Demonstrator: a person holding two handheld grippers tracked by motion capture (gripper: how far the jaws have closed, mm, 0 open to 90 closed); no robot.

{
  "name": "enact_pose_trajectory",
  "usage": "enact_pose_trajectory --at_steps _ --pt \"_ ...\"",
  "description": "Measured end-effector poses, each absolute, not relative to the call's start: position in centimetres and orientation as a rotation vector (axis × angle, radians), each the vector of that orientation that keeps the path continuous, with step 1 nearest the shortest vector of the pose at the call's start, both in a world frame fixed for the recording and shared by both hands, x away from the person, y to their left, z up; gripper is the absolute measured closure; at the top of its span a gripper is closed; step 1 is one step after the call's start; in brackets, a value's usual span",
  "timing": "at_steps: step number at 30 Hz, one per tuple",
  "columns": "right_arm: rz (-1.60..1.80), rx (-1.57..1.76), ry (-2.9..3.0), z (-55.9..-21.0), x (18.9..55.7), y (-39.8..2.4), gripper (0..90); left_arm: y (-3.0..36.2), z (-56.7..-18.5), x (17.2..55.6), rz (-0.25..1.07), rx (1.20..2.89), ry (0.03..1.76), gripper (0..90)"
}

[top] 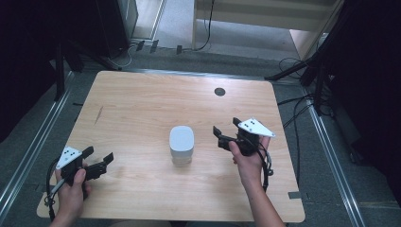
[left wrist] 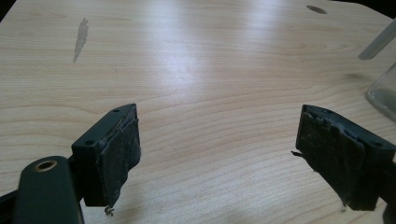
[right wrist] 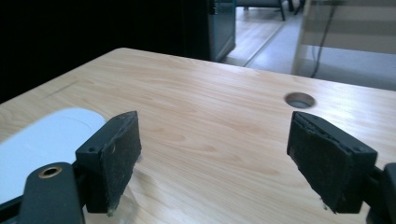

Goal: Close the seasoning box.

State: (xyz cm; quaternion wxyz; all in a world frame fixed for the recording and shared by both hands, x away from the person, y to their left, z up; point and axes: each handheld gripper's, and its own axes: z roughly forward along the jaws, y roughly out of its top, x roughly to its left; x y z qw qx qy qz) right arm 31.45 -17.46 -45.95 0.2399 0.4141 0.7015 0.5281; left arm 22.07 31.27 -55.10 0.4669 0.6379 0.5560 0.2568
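My right gripper (top: pixel 226 131) stands released just beside the white-lidded container (top: pixel 181 144); my left gripper (top: pixel 100 159) gapes empty over the table (top: pixel 142 104).

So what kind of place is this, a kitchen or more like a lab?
More like a lab or recording studio, probably. A bare wooden table with a cable hole stands on grey floor between metal rails, with dark stands and loose cables around it. No kitchen fittings in sight.

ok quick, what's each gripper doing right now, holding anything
left gripper: jaws open, nothing between them, held over the table.
right gripper: jaws open, holding nothing, just right of the white-lidded container.
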Motion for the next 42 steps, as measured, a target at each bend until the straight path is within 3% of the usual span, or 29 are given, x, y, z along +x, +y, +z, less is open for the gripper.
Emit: enact_pose_trajectory --at_steps 42 --pt "1.266 1.477 1.768 -54.0 22.6 -34.5 20.2 31.2 -55.1 22.1 0.648 1.564 1.371 14.0"
